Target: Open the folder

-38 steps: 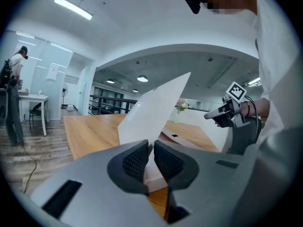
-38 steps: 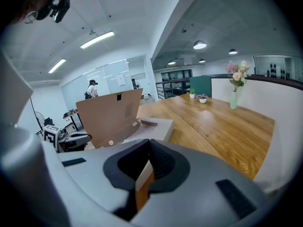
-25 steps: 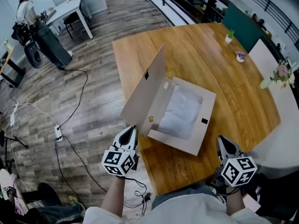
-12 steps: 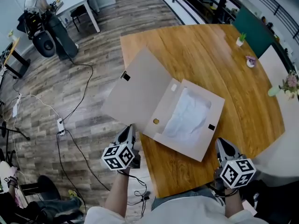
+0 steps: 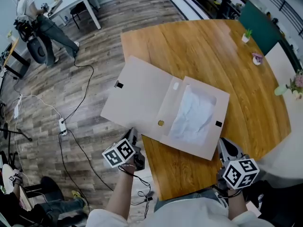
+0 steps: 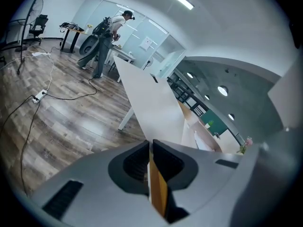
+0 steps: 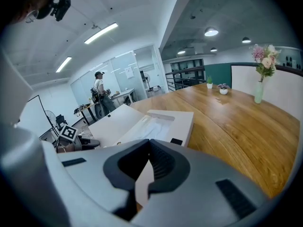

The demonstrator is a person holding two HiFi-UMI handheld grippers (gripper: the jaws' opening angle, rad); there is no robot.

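A beige cardboard folder lies open on the wooden table (image 5: 203, 56). Its base (image 5: 208, 145) holds white paper (image 5: 194, 115). Its lid (image 5: 139, 98) is folded out flat to the left and overhangs the table's edge. My left gripper (image 5: 132, 133) is at the lid's near edge, its jaws closed on the thin cardboard and just starting to open. In the left gripper view the lid (image 6: 151, 103) stretches away from the jaw tips (image 6: 150, 143). My right gripper (image 5: 225, 143) hovers shut and empty by the folder's near right corner; from its own view (image 7: 148, 143) the folder (image 7: 156, 124) lies just ahead.
A small potted plant (image 5: 246, 35), a little dish (image 5: 257, 58) and a flower vase (image 5: 294, 85) stand at the table's far right. Cables and a power strip (image 5: 61, 125) lie on the wood floor at left. A person (image 5: 33, 13) stands by a white desk far back.
The lid has swung from near upright down to lying flat on the left. My left gripper sank and rolled with it. The right gripper shifted slightly.
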